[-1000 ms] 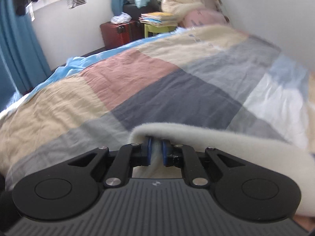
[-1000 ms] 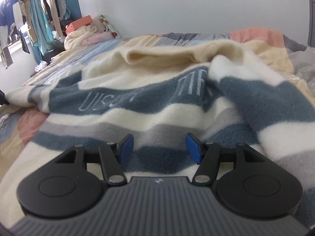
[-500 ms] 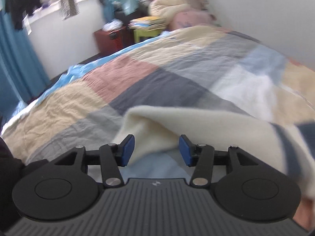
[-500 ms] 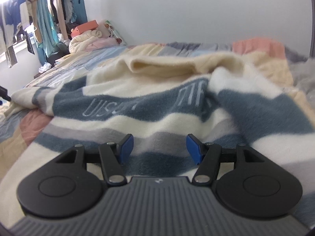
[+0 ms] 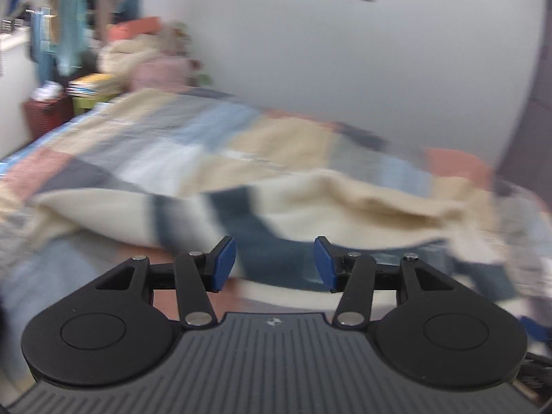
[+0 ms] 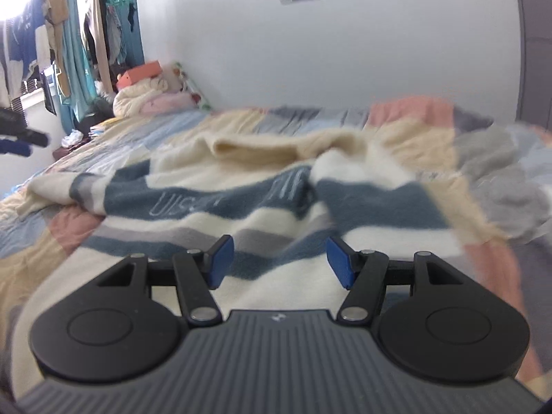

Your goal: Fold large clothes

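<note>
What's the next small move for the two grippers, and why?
Probably bring both down onto the near edge of the striped sweater and close. The left gripper and right gripper both hang above it with jaws open and nothing between them, and the sweater lies rumpled on the patchwork quilt, its cream top bunched.

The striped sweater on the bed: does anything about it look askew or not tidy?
Yes. The striped sweater lies rumpled on the patchwork quilt; its cream top edge is bunched into a ridge and the stripes run crooked, so it is not yet folded flat.
</note>
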### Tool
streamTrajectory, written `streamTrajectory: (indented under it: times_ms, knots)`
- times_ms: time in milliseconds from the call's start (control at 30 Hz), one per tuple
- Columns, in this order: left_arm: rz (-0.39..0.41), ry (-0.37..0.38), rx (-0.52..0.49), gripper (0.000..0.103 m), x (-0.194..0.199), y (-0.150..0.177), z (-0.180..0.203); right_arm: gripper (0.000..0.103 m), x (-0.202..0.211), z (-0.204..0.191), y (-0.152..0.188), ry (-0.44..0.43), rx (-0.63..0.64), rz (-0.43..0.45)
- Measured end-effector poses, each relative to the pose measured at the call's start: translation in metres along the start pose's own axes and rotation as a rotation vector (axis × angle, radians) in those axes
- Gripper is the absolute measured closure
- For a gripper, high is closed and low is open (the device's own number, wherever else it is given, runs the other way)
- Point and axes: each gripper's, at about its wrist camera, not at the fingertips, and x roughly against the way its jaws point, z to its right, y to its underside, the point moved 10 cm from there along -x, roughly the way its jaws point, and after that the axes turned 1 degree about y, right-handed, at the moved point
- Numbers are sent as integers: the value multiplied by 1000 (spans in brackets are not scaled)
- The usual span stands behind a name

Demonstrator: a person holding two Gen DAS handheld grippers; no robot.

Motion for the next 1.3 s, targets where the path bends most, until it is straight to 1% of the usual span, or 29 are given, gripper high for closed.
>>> streamTrajectory:
  times_ms: [33,100,167,267,367,467,533,600,700,733,800,900,1000,1033,1067,1133,1167,1300]
  knots:
    - [4,27,-15,47,3,3,20,41,7,5,-1,18,-4,6]
    - [19,51,-36,47,10,11,53,41,17,17,0,43,-44,7]
    - [25,115,-54,47,16,22,83,41,23,30,2,78,-81,-7]
    - [36,164,-91,47,16,45,113,41,29,53,7,105,-192,-30]
    - [19,176,-151,47,4,73,128,41,35,79,13,152,-311,-43]
    - [-26,195,-140,47,-12,99,119,41,37,100,21,214,-388,-63]
    - [-65,210,-107,47,-18,113,112,41,36,113,28,232,-433,-91]
    - [-73,226,-88,47,-21,114,102,41,34,125,32,240,-485,-109]
    - [-61,218,-67,47,-25,111,88,40,27,136,38,270,-516,-134]
    - [-61,224,-60,47,-28,109,84,37,23,137,40,271,-529,-148]
    - [-68,229,-46,47,-33,112,78,16,19,139,48,286,-555,-172]
    - [-99,231,-28,47,-45,121,71,15,14,145,58,327,-597,-211]
    - [-134,240,13,47,-55,127,65,15,17,163,71,361,-744,-213]
    - [-134,253,32,47,-55,127,64,15,17,167,76,363,-784,-216]
    - [-134,264,48,46,-55,125,62,15,15,167,81,347,-822,-229]
    - [-136,280,73,45,-56,124,61,15,10,161,92,297,-889,-263]
    - [-133,285,76,45,-56,123,60,14,7,157,93,277,-901,-271]
    - [-131,277,110,42,-60,122,54,14,2,140,88,263,-817,-292]
